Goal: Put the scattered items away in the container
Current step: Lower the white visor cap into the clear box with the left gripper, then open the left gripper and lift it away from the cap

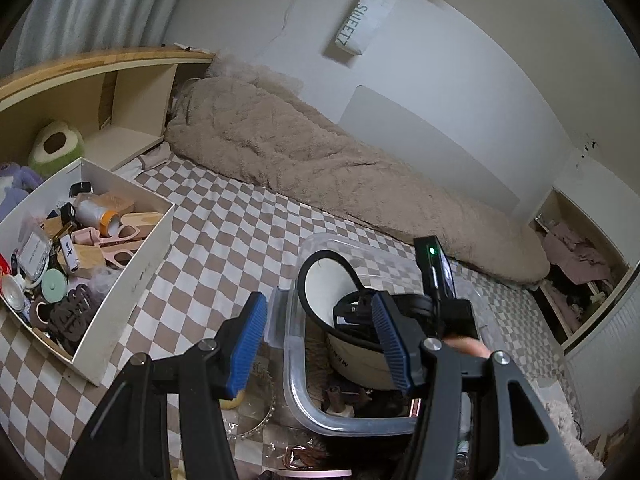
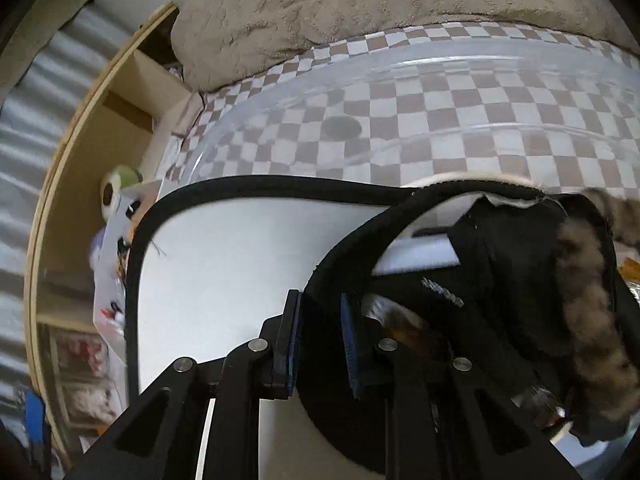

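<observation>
A clear plastic container sits on the checkered bed sheet; its far wall also shows in the right wrist view. Inside it stands a cream pouch with black trim, seen close up in the right wrist view. My right gripper reaches into the container with its blue pads closed on the pouch's black strap; it also shows in the left wrist view. My left gripper is open and empty above the container's near left corner. A brown furry item lies in the container at right.
A white box full of small items sits on the bed at left. A beige fluffy blanket lies along the wall. A beaded ring and small trinkets lie on the sheet beside the container. A wooden shelf is at the bed's head.
</observation>
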Demonstrator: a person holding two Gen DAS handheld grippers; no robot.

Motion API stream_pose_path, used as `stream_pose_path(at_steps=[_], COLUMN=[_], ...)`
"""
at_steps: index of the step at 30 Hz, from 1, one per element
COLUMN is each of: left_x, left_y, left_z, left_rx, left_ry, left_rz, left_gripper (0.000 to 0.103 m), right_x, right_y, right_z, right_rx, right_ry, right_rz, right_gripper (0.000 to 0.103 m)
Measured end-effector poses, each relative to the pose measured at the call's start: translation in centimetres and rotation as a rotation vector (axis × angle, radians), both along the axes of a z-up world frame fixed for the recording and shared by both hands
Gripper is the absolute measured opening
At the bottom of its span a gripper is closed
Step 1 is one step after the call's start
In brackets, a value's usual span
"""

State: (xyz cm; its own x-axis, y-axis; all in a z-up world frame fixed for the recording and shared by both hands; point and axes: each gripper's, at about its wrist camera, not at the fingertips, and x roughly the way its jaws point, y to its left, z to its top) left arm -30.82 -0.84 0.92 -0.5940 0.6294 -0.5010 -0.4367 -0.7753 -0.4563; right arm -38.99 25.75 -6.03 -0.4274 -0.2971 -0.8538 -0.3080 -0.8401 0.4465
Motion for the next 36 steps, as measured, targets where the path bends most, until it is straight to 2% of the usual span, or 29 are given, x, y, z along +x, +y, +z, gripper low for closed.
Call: stream_pose_path(at_steps=[3, 7, 11, 20, 28, 30, 32, 36], left_x=[0.0, -0.1, 0.0, 1.0, 2.6, 3.0, 3.6, 4.6], left_y=[-0.1, -0.1, 0.1, 1.3, 2.3, 2.7, 3.0, 3.4], left_z=[0.0, -0.1, -0.2, 0.1, 1.0, 1.2, 1.4, 2.0], left_rx=[0.002, 0.005, 0.004, -0.019, -0.029, -0.043, -0.055, -0.06], left_ry=[0.002, -0.001, -0.001, 0.0, -0.006, 0.004, 0.016, 0.024], left_rz=[0.001, -0.003, -0.008, -0.028, -0.043, -0.044, -0.037, -0.041], left_gripper=[0.055, 0.055, 0.055, 0.055, 0.055, 0.059, 0.071, 0.075], right_x=[-0.3, 0.6, 2.0, 6.0, 10.4, 11.5, 12.7, 14.7], right_y=[0.9, 3.4, 5.1, 5.7, 3.0, 2.3, 1.6, -0.1], right_z=[0.3, 1.6, 1.9, 6.2, 10.5, 11.4, 12.3, 13.6], right_rx=[0.001, 0.073, 0.0, -0.042, 0.059, 0.097, 0.129, 0.191], right_ry=[0.0, 0.063, 0.06, 0.138, 0.235, 0.271, 0.309, 0.375], right_rz=[-0.053, -0.178, -0.192, -0.151, -0.077, -0.054, -0.041, -0.002], right_gripper=[0.02, 0.02, 0.02, 0.02, 0.02, 0.02, 0.02, 0.02])
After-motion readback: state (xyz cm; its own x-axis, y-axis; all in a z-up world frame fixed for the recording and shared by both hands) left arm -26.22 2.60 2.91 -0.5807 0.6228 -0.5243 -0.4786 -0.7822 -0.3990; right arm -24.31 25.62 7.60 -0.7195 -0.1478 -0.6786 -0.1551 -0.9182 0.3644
